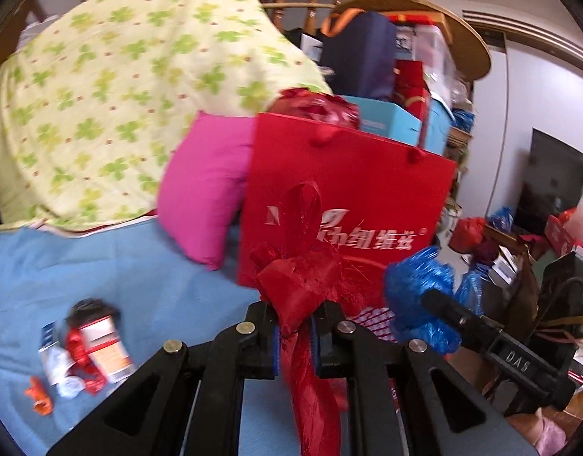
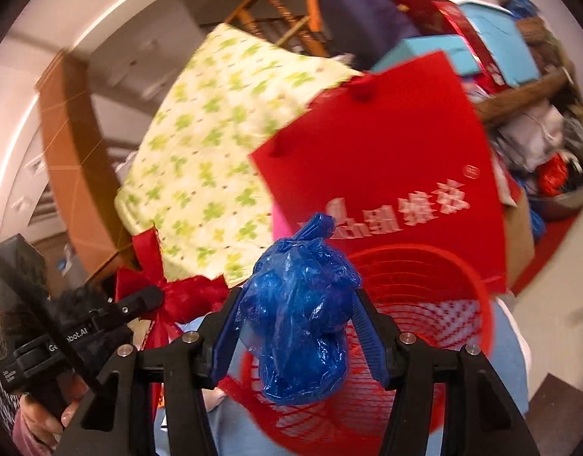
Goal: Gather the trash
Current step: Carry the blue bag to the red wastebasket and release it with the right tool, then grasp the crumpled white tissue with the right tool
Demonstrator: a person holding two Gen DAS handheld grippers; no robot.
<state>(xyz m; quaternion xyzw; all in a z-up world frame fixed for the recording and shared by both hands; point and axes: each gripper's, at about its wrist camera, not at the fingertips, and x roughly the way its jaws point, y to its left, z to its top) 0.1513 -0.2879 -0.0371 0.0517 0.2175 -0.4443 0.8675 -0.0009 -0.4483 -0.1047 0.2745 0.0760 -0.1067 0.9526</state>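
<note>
My left gripper (image 1: 297, 309) is shut on a crumpled red plastic bag (image 1: 302, 281), which hangs down between its fingers. My right gripper (image 2: 297, 296) is shut on a knotted blue plastic bag (image 2: 299, 315), held just above the open red mesh basket (image 2: 436, 304). In the left wrist view the right gripper (image 1: 439, 304) comes in from the right with the blue bag (image 1: 416, 285). In the right wrist view the left gripper (image 2: 146, 298) shows at the left with the red bag (image 2: 169, 285). More small trash (image 1: 82, 353) lies on the blue sheet (image 1: 82, 266).
A tall red paper bag (image 1: 348, 197) stands right behind the basket. Beside it sit a pink pillow (image 1: 204, 186) and a green clover quilt (image 1: 120, 87). Stacked boxes (image 1: 386, 114) and clutter fill the back and right. A hand (image 2: 44, 421) holds the left gripper's handle.
</note>
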